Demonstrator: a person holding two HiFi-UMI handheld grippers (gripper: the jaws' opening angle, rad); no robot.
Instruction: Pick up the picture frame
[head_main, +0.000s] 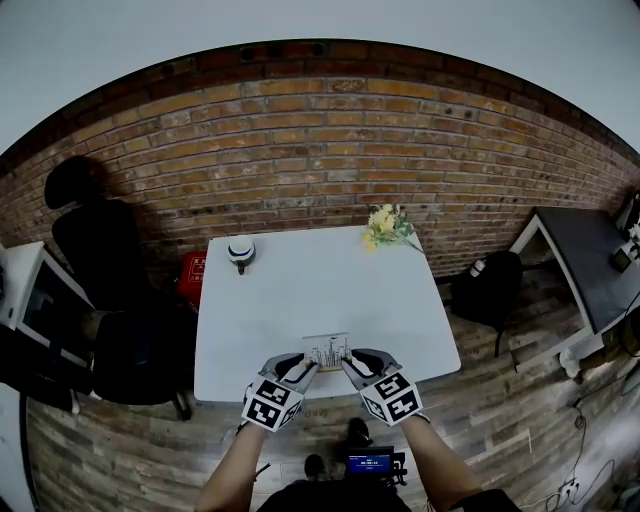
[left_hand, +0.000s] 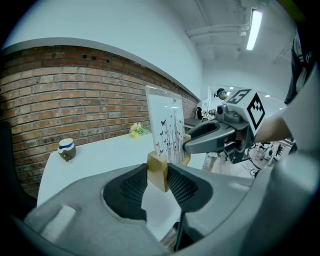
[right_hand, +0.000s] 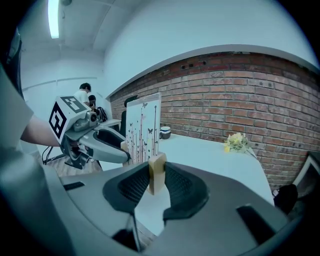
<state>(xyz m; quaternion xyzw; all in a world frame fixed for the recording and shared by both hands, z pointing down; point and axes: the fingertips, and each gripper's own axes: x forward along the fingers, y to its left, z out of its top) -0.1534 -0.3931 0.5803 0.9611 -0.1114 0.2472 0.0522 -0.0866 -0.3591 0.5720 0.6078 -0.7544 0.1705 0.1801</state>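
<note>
1. A red-brown brick wall (head_main: 320, 150) runs across the back of the room.
2. A white rectangular table (head_main: 300, 290) stands in front of the wall. A black office chair (head_main: 110, 300) is at its left, and a dark desk (head_main: 585, 260) stands well apart at the right.
3. The picture frame (head_main: 327, 350), a clear upright panel printed with thin stems and butterflies, is at the near edge of the table, between the two grippers. Its long axis runs straight up. One broad face looks toward the person and the other toward the brick wall. Its width runs left to right.
4. The left gripper (head_main: 306, 366) has its jaws clamped on the pale wooden block (left_hand: 158, 172) at the panel's left foot.
5. The right gripper (head_main: 350, 362) has its jaws clamped on the matching wooden block (right_hand: 156, 172) at the right foot.
6. Whether the feet touch the tabletop cannot be told.
7. A small bunch of yellow flowers (head_main: 388, 226) lies at the far right corner of the table.
8. A round white cup with a blue band (head_main: 241, 252) sits at the far left corner.
</note>
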